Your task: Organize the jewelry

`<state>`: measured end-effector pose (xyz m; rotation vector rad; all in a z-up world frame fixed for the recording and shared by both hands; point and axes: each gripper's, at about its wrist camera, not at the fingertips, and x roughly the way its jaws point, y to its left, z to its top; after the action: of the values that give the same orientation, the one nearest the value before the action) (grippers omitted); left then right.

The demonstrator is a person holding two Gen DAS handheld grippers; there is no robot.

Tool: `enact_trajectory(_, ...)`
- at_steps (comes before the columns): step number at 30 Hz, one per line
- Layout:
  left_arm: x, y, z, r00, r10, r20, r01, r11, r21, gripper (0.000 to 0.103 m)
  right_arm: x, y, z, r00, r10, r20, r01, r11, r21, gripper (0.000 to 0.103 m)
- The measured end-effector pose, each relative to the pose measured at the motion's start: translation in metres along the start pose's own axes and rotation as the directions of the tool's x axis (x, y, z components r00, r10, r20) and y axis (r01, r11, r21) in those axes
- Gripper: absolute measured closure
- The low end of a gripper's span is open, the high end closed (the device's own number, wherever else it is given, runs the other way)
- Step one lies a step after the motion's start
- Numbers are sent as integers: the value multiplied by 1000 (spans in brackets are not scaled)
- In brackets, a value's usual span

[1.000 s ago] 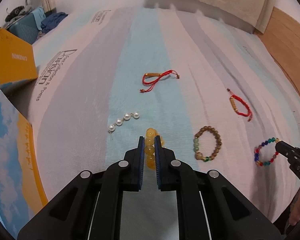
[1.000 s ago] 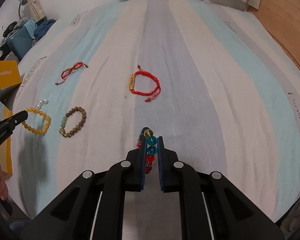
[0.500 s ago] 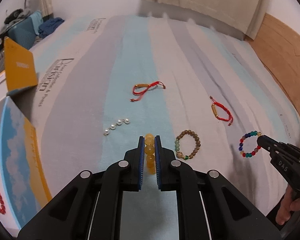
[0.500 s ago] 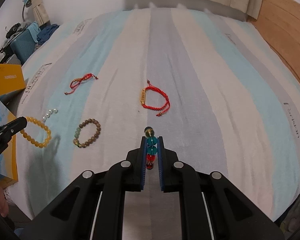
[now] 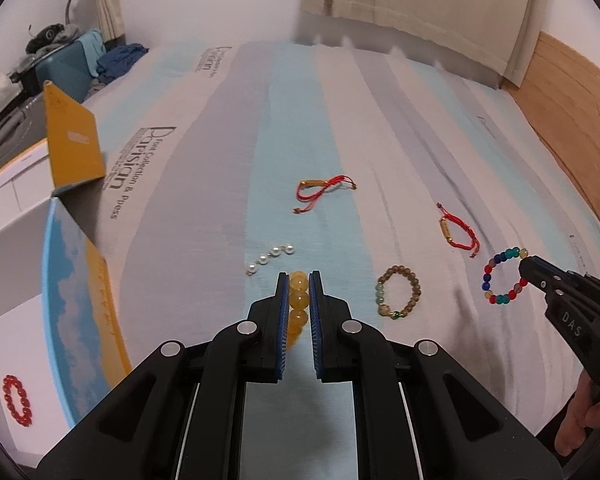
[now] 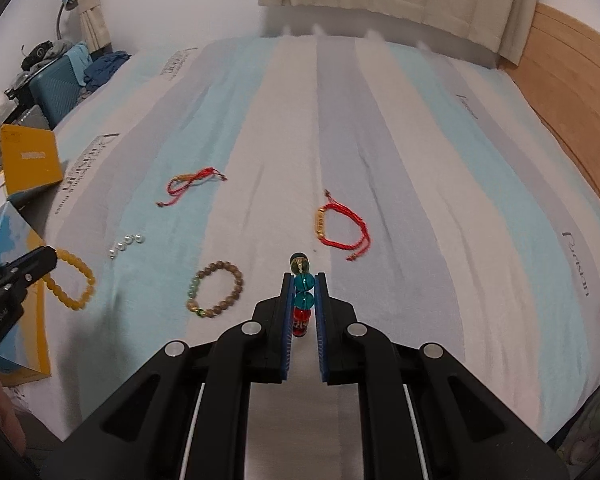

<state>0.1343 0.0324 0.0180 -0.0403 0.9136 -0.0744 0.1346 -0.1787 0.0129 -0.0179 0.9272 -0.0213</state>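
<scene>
left tongs (image 5: 299, 294): pinching the yellow bead bracelet (image 5: 298, 300), lifted off the bed (image 5: 228, 128)
right tongs (image 6: 304, 294): pinching the multicolour bead bracelet (image 6: 303, 292), also aloft
on bed: brown bead bracelet (image 5: 399, 297), pearl strand (image 5: 269, 258), two red cord bracelets (image 5: 324, 188)
open box (image 5: 4, 344): apparently holds a red bead bracelet (image 5: 17, 400)

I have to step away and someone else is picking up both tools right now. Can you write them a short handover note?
Left tool: shut on the amber bead bracelet, lifted off the bed.
Right tool: shut on the multicoloured bead bracelet, also lifted.
Done: a red bead bracelet already lies in the open box at the left.
Left on the striped bedsheet: pearl strand, brown wooden bead bracelet, and two red cord bracelets.
Next, probably: carry both held bracelets to the box, then fetch the rest.
</scene>
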Motion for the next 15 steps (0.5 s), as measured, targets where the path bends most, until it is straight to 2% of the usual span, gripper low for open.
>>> enact_trajectory(15, -25, 23, 0, 999, 38, 38, -37, 999, -32, 94, -20, 38, 16, 999, 38, 31, -37, 999, -40, 94)
